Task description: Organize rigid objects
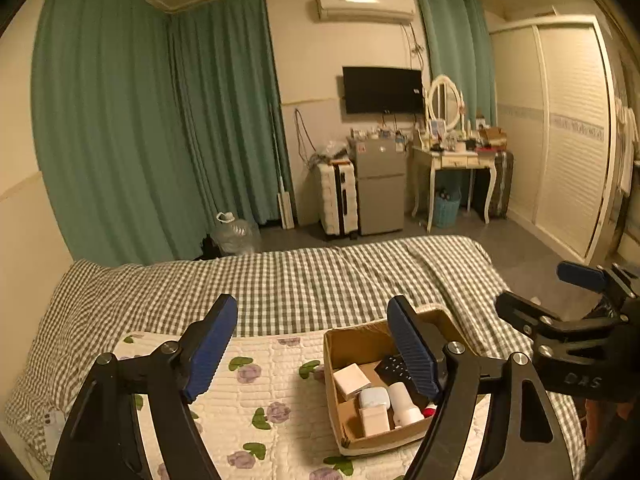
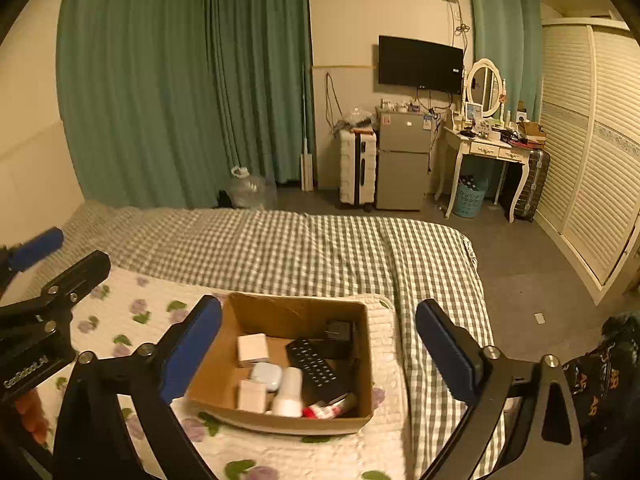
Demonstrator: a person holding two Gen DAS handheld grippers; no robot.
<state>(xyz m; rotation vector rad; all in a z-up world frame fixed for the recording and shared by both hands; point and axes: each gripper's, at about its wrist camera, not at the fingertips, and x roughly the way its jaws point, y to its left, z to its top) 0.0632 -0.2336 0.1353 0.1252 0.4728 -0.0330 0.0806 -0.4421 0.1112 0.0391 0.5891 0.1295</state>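
Observation:
An open cardboard box (image 2: 224, 368) (image 1: 334, 412) sits on a floral quilted mat on the bed. Inside lie a black remote (image 2: 316, 368) (image 1: 396, 368), two small white boxes (image 2: 253, 349) (image 1: 351, 380), a pale blue case (image 2: 267, 376) (image 1: 374, 397), a white bottle (image 2: 289, 394) (image 1: 405, 402), a black adapter (image 2: 338, 334) and a red-and-white tube (image 2: 324, 411). My left gripper (image 1: 316, 350) is open and empty, above the mat just left of the box. My right gripper (image 2: 320, 354) is open and empty, held above the box.
The floral mat (image 1: 256, 392) (image 2: 132, 320) lies on a green checked bedspread (image 1: 300, 280) (image 2: 304, 248). Beyond the bed are green curtains, a white suitcase (image 2: 357, 170), a small fridge (image 2: 403, 164), a dressing table (image 2: 486, 152) and a wardrobe (image 2: 592, 152).

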